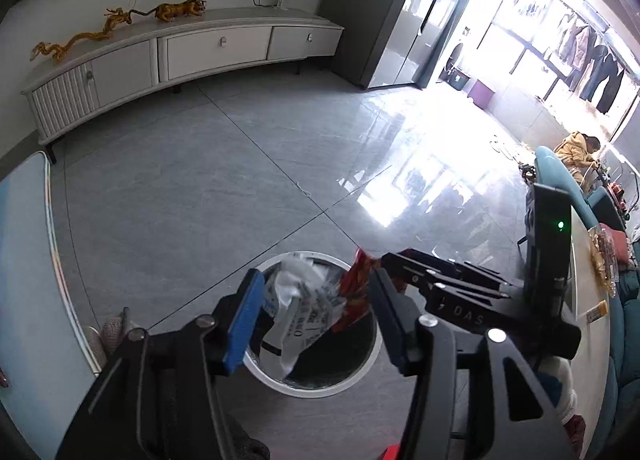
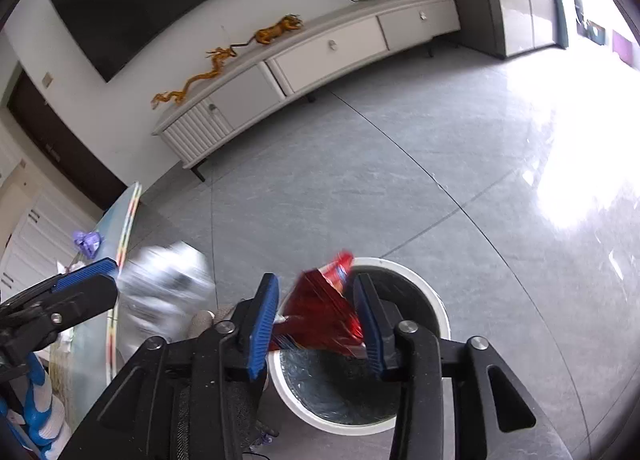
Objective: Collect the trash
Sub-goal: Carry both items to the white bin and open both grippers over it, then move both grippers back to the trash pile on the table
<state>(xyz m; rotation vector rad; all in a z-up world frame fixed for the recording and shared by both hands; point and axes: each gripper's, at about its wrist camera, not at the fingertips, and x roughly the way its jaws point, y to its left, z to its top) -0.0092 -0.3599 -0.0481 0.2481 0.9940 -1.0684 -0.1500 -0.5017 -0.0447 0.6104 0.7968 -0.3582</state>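
Note:
A round white bin [image 1: 360, 374] with a dark liner stands on the floor below both grippers; it also shows in the right wrist view [image 2: 436, 300]. My left gripper [image 1: 316, 320] is open above it, and a white printed plastic wrapper [image 1: 304, 312] hangs loose between its blue pads, over the bin. My right gripper [image 2: 316, 320] is open, with a red foil wrapper [image 2: 324, 308] loose between its pads above the bin's rim. The red wrapper [image 1: 356, 288] and the right gripper [image 1: 448, 284] show in the left view. The white wrapper [image 2: 164, 292] is blurred in the right view.
A grey tiled floor [image 1: 240, 179] spreads around the bin. A white TV cabinet [image 1: 180, 55] with gold figurines stands along the far wall. A light blue table [image 1: 28, 268] is at the left. A pale table [image 1: 588, 300] and teal sofa [image 1: 568, 175] are at the right.

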